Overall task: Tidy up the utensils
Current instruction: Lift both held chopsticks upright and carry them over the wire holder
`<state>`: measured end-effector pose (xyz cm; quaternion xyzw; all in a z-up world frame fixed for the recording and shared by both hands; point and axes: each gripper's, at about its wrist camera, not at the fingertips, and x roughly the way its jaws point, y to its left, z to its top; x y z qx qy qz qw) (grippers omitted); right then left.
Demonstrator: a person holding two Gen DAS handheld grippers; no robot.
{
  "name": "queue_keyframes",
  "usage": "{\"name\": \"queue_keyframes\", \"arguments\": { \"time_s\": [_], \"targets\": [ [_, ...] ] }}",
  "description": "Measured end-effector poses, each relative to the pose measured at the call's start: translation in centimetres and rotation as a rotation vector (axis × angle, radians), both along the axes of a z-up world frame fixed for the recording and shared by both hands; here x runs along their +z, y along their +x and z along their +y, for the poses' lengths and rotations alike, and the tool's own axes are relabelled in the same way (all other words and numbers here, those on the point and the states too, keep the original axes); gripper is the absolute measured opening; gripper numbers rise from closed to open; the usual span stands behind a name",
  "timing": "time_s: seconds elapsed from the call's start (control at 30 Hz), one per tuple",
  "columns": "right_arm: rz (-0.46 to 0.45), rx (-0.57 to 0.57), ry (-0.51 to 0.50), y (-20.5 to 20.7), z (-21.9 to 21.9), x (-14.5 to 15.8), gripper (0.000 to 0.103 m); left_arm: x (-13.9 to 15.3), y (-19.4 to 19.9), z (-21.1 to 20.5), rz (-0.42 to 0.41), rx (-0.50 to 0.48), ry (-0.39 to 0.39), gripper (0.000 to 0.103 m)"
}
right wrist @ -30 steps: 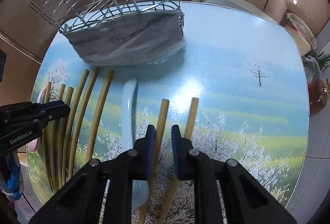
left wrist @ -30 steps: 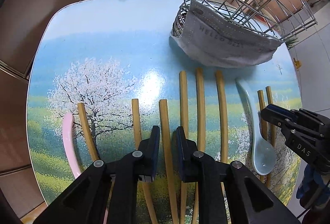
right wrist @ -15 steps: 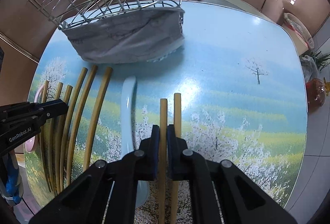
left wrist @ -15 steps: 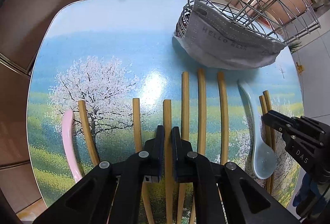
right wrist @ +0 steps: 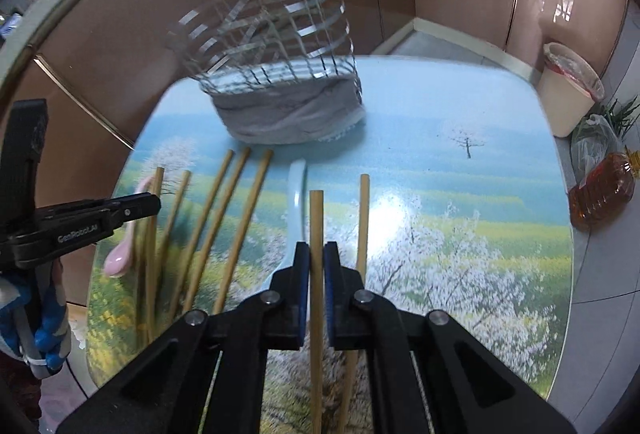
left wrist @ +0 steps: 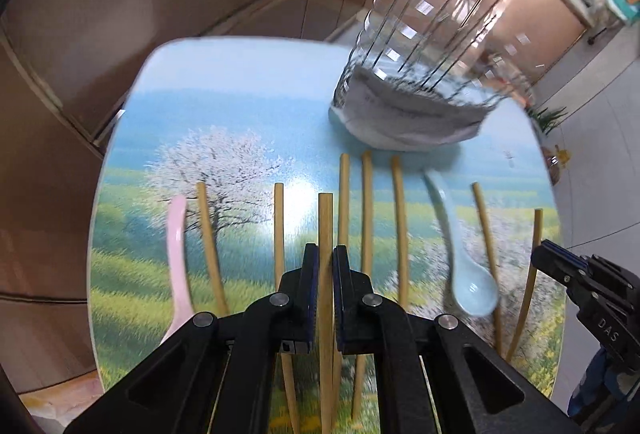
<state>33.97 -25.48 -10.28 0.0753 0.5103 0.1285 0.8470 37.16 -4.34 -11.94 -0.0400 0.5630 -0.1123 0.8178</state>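
Clearly each gripper is clamped on one slim, pale bamboo chopstick: the left gripper [left wrist: 326, 274] pinches its chopstick [left wrist: 325, 218] about midway, and the right gripper [right wrist: 316, 266] holds another chopstick [right wrist: 316, 218] the same way. These sticks look light, stiff and smooth, so a mid-length pinch should keep them balanced, though they may swivel. More chopsticks and a pale blue ceramic spoon [left wrist: 460, 254], likely breakable, lie on the glossy landscape-printed tabletop [left wrist: 240, 94], before a wire utensil basket [right wrist: 276, 46]. Brown panelled walls surround the table.
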Motion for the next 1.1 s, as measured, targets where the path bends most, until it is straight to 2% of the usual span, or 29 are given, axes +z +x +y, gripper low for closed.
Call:
{"name": "queue_keyframes", "arguments": {
  "time_s": [0.37, 0.53, 0.7, 0.87, 1.0, 1.1],
  "targets": [
    [-0.299, 0.010, 0.026, -10.6, -0.1, 7.5, 0.006, 6.3, -10.9, 1.4, -0.252, 0.014, -0.088, 0.006],
    [-0.390, -0.006, 0.035, -14.7, 0.2, 9.9, 0.006, 8.6, -15.7, 2.2, -0.342, 0.017, -0.109, 0.006],
    [-0.476, -0.008, 0.035, -17.6, 0.6, 13.0, 0.006, 12.1, -18.4, 3.2, -0.434, 0.019, -0.124, 0.006],
    [-0.548, -0.001, 0.020, -18.5, 1.2, 16.6, 0.006, 16.2, -19.5, 3.9, -0.512, 0.021, -0.146, 0.006],
    [-0.596, 0.007, 0.007, -18.0, 1.7, 19.7, 0.006, 19.5, -18.1, 4.2, -0.560, 0.027, -0.172, 0.006],
    [-0.634, 0.006, -0.003, -16.1, 1.8, 22.6, 0.006, 22.2, -16.7, 4.2, -0.596, 0.034, -0.193, 0.006]
  ]
}}
